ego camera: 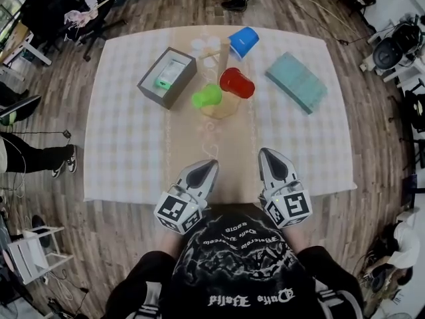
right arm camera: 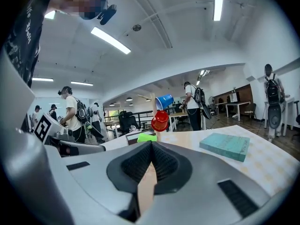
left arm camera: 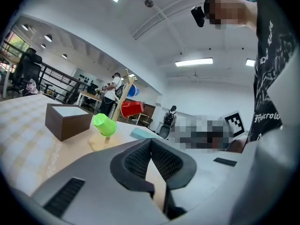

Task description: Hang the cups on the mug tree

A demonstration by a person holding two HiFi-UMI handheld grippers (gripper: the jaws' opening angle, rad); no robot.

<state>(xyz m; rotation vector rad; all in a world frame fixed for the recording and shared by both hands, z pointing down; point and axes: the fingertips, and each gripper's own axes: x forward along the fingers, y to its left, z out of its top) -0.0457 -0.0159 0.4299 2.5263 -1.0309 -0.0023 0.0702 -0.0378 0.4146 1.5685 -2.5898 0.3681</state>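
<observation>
1. Pointing toward 12 o'clock at the near edge of the table (ego camera: 133, 165), the left gripper (ego camera: 212, 163) and right gripper (ego camera: 263, 152) are both pressed shut, with nothing held between the pads.
2. The mug tree (ego camera: 216, 64) is found at 12 o'clock, well apart from both grippers and about equally near each.
3. Three cups are carried on it, each long axis running outward from the post: the green cup (ego camera: 206, 96) toward 8 o'clock, the red cup (ego camera: 237, 82) toward 4 and the blue cup (ego camera: 244, 42) toward 1.
4. Pale round shapes beyond the post cannot be made out; otherwise the hanging is judged done.
</observation>
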